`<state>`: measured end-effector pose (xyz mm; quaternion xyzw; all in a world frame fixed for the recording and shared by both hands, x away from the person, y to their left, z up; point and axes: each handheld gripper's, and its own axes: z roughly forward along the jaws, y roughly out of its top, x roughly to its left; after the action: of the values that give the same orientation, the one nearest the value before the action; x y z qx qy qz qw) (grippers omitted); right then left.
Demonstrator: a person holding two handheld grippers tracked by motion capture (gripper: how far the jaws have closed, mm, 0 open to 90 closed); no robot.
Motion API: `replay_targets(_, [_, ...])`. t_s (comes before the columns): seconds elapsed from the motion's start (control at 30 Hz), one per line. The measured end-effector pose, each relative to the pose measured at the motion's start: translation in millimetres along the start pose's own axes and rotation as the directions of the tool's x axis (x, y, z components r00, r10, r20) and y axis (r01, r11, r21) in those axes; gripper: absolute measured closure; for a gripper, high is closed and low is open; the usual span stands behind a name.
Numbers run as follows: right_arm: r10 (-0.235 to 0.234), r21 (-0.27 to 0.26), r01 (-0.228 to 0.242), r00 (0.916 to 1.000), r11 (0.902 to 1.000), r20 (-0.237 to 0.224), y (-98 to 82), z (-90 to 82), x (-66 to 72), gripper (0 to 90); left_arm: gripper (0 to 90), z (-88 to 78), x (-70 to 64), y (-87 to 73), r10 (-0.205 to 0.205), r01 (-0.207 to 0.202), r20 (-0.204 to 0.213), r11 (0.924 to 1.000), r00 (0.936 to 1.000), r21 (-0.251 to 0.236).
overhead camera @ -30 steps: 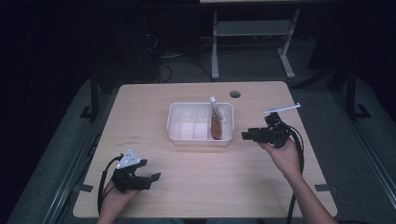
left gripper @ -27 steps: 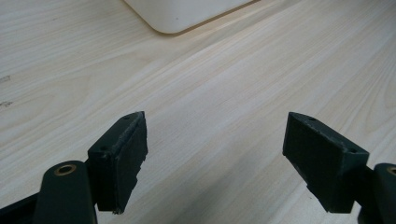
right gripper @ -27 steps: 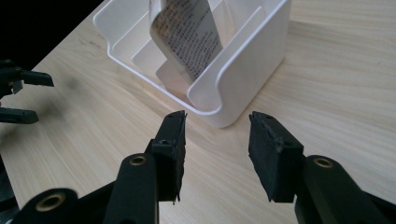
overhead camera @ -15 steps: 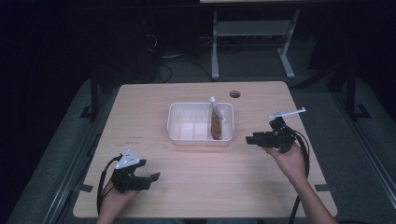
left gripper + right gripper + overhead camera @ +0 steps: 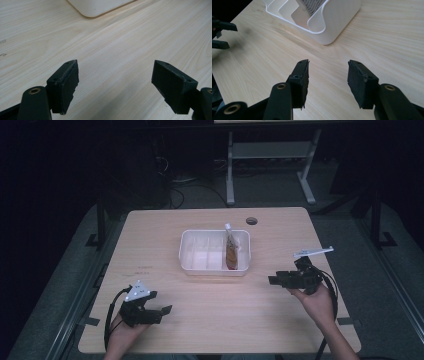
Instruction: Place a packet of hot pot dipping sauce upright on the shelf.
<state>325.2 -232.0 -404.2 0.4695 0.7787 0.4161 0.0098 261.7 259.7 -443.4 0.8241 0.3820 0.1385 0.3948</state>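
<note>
A white divided bin (image 5: pixel 200 262) stands mid-table with a brown sauce pouch (image 5: pixel 230 251) upright in its right compartment. My left gripper (image 5: pixel 166 310) rests low at the table's front left, open, with nothing between its jaws; in its own view the left gripper (image 5: pixel 115 82) has bare wood ahead and the bin's corner (image 5: pixel 95 7) at the top. My right gripper (image 5: pixel 272 280) hovers to the right of the bin, open and empty. In the right gripper view the gripper (image 5: pixel 327 75) points at the bin's rounded corner (image 5: pixel 329 27), a printed pouch (image 5: pixel 312 6) inside.
The wooden table (image 5: pixel 215 325) has a round cable hole (image 5: pixel 251 221) behind the bin. A white metal frame (image 5: pixel 270 155) stands on the dark floor beyond the far edge. In the right gripper view, the other gripper (image 5: pixel 220 35) lies far left.
My right gripper has drawn back from the bin, moving right and toward the front edge and lower. The left gripper has stayed put.
</note>
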Motion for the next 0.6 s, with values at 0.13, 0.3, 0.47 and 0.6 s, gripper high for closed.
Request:
replay_targets(0.13, [0.006, 0.002, -0.006, 1.0, 1.0, 0.001, -8.2, -1.1, -2.5, 50.3, 21.4, 0.3, -0.6, 0.0, 0.001, -0.001, -0.001, 1.0, 1.0, 0.001])
replay_targets(0.3, [0.007, 0.0, -0.007, 1.0, 1.0, 0.003, -16.0, -2.8, -3.9, 49.7, 21.4, 0.3, -0.7, -0.2, -0.002, 0.002, -0.001, 1.0, 1.0, 0.001])
replay_targets(0.47, [0.011, -0.002, -0.011, 0.9999, 0.9999, 0.003, -24.2, -5.1, -4.8, 48.6, 21.4, 0.3, -1.0, -0.2, -0.001, 0.001, -0.002, 1.0, 1.0, 0.0])
replay_targets(0.6, [0.013, -0.007, -0.013, 0.9999, 0.9999, 0.004, -30.3, -7.1, -5.0, 48.1, 21.5, 0.1, -1.0, -0.2, 0.0, 0.0, -0.003, 1.0, 1.0, -0.001])
